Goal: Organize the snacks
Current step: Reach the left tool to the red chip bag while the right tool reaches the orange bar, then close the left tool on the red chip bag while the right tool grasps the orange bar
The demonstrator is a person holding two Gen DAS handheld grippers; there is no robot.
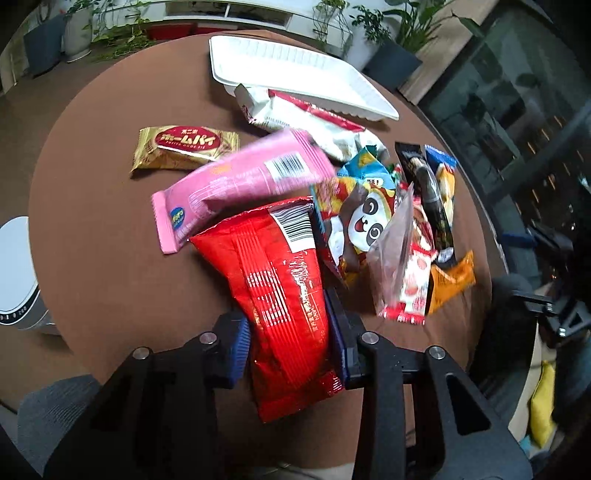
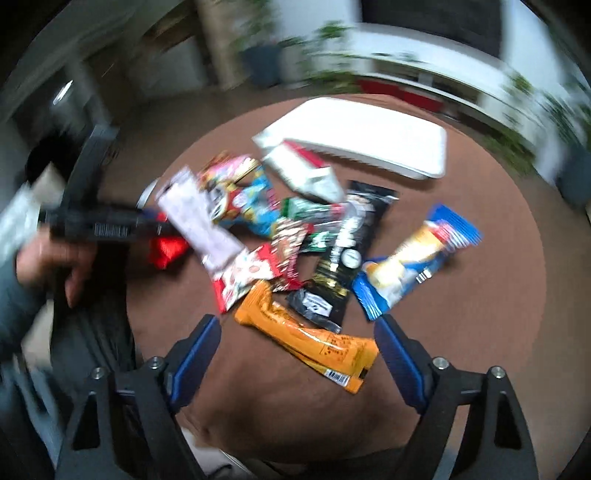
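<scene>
Gripping the red snack packet (image 1: 284, 295), left gripper (image 1: 290, 332) jaws; right gripper (image 2: 297, 343) jaws wide apart, empty.

— What is the room like?
— There is a big round brown table (image 1: 92, 229). Behind it stand green leafy plants in pots (image 1: 79, 33).
— What else?
— A long white shelf (image 1: 236, 11) runs along the back. On one side is a dark glass wall (image 1: 517, 110) with a wooden post (image 1: 439, 62) next to it.
— Is it bright?
— No, the light is soft and a bit dim.
</scene>
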